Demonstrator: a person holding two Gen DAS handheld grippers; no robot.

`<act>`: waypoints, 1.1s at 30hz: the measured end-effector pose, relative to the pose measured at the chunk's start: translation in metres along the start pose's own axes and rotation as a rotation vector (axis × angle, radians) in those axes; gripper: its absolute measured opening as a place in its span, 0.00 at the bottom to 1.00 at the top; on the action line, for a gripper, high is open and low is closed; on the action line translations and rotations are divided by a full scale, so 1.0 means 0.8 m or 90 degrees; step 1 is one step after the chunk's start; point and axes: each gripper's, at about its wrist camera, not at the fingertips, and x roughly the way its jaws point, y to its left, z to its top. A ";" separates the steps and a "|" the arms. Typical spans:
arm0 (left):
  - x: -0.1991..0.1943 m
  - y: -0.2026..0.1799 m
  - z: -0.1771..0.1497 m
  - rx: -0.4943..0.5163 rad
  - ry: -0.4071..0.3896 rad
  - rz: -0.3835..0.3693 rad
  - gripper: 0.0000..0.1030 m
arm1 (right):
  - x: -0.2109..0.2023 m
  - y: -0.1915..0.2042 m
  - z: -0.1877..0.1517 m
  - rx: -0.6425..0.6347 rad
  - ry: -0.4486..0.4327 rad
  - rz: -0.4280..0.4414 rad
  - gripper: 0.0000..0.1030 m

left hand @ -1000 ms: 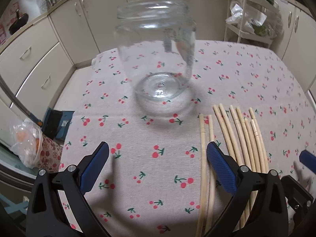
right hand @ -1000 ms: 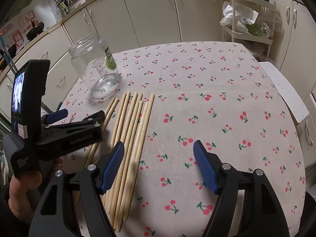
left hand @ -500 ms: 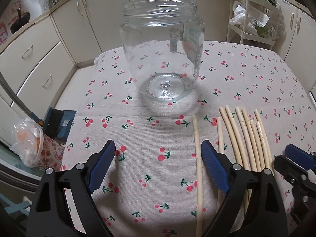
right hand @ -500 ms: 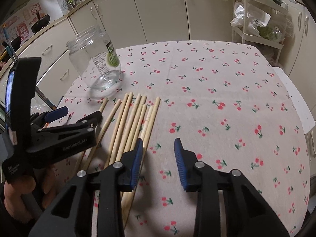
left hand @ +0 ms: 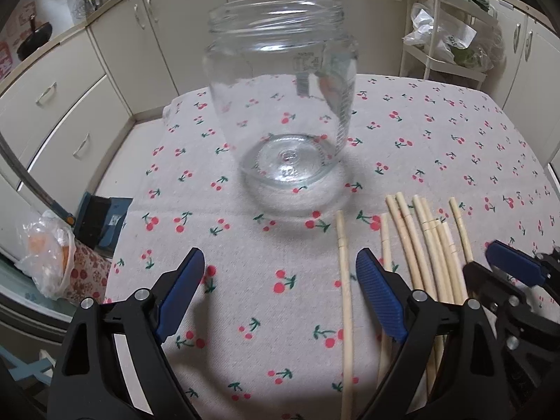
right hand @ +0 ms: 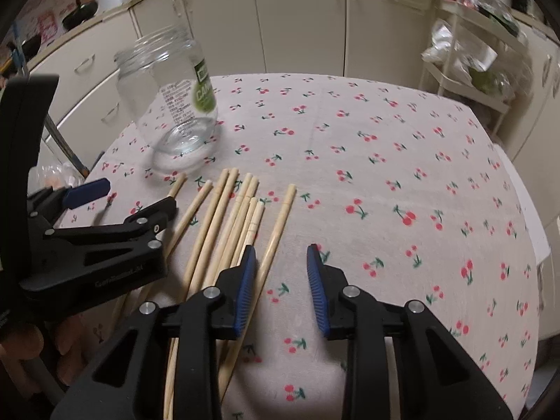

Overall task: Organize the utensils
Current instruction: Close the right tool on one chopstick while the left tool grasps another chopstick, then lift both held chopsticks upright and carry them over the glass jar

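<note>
An empty clear glass jar (left hand: 283, 105) stands upright on the cherry-print tablecloth (left hand: 437, 147), straight ahead of my open, empty left gripper (left hand: 280, 280). Several bamboo chopsticks (left hand: 420, 238) lie side by side to the jar's right. In the right wrist view the jar (right hand: 171, 105) is at the far left and the chopsticks (right hand: 227, 224) fan out before my right gripper (right hand: 280, 273). That gripper is open, and the rightmost chopstick (right hand: 276, 231) runs just inside its left finger. The left gripper (right hand: 115, 210) shows at the left.
Cream cabinets (left hand: 70, 80) line the back and left. A white wire rack (left hand: 444, 45) with bags stands at the back right. A plastic bag (left hand: 49, 252) and a dark box (left hand: 101, 220) sit on the floor left of the table.
My left gripper has moved closer to the jar. My right gripper narrowed, then reopened partway, and has come down over the right side of the chopsticks. One chopstick lies apart to the right.
</note>
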 end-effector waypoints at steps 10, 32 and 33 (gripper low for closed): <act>-0.002 -0.012 0.013 0.017 0.019 -0.078 0.27 | 0.002 -0.023 0.009 -0.035 0.043 0.030 0.08; -0.057 0.032 0.014 -0.005 0.014 -0.226 0.05 | -0.015 -0.054 -0.009 0.172 0.005 0.179 0.06; -0.068 0.037 0.014 -0.009 0.001 -0.229 0.05 | -0.022 -0.053 -0.012 0.180 -0.005 0.183 0.06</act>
